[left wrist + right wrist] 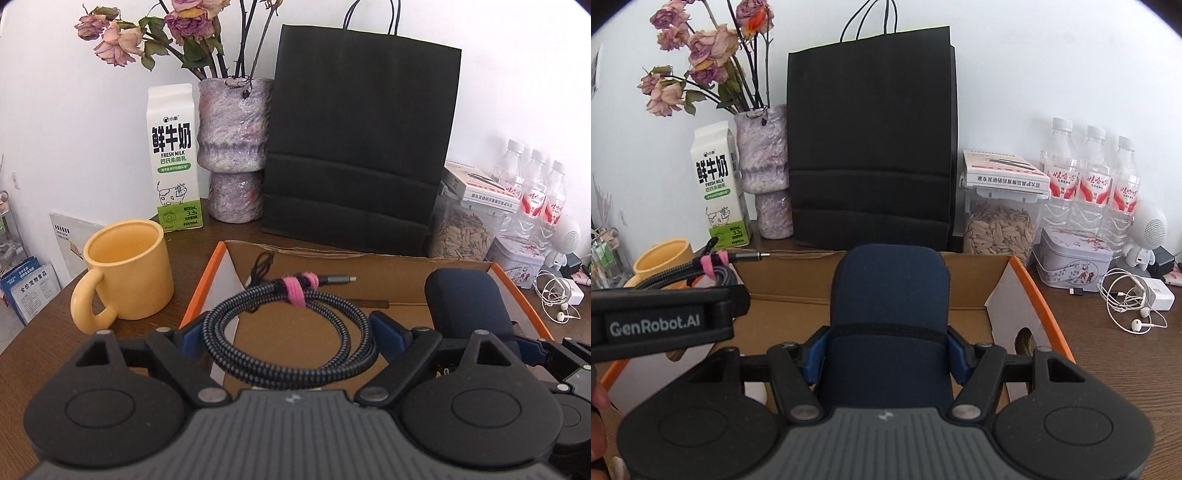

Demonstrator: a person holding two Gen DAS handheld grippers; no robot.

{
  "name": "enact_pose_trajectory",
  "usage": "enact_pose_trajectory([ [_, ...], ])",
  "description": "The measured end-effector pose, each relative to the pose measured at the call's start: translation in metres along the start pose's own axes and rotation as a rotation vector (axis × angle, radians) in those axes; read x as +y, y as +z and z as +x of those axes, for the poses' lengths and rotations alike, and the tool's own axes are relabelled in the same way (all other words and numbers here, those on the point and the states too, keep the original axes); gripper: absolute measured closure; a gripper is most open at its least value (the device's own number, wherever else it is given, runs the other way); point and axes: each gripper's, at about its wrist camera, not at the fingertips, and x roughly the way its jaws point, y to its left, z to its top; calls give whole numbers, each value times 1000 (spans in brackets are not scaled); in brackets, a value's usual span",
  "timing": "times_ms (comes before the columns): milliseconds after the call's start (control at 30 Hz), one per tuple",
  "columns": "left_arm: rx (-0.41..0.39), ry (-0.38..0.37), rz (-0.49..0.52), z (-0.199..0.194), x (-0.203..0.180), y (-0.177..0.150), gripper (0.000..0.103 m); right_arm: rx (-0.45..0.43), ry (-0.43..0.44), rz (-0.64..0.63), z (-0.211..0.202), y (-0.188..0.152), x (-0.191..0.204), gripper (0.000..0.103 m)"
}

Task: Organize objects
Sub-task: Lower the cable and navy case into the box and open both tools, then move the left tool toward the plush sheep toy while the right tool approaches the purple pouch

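Note:
My left gripper [288, 332] is shut on a coiled braided cable [258, 354] bound with a pink strap [299, 288], held over the open cardboard box [332, 254]. My right gripper [886, 354] is shut on a navy blue pouch [890, 288], held upright over the same box [960, 295]. The pouch also shows in the left wrist view [465, 299], to the right of the cable. The cable [683, 275] and the left gripper's body [661, 321] show at the left of the right wrist view.
A yellow mug [129, 273] stands left of the box. Behind it are a milk carton [173, 158], a vase [232, 147] of dried roses, a black paper bag [358, 147], a seed jar [997, 229], water bottles [1089, 177], a tin [1075, 258], and white earphones [1134, 306].

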Motion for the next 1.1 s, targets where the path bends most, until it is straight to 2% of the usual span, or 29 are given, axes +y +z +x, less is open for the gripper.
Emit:
enact_pose_trajectory([
  [67,2,7,-15,1,2,0,0,17,3,2,1,-1,-1,38],
  [133,0,14,-24,0,4,1,0,17,-7,1,0,-2,-2,22],
  [167,3,14,-28,0,5,1,0,11,-14,2,-1,-1,-2,4],
  [200,6,14,-32,0,5,1,0,2,-16,3,-3,-1,-3,0],
  [600,22,-9,-20,-36,21,-10,0,-50,11,-27,-36,-3,6,0],
  [1100,30,20,2,-119,83,-60,0,-68,19,-73,-112,-55,30,0],
])
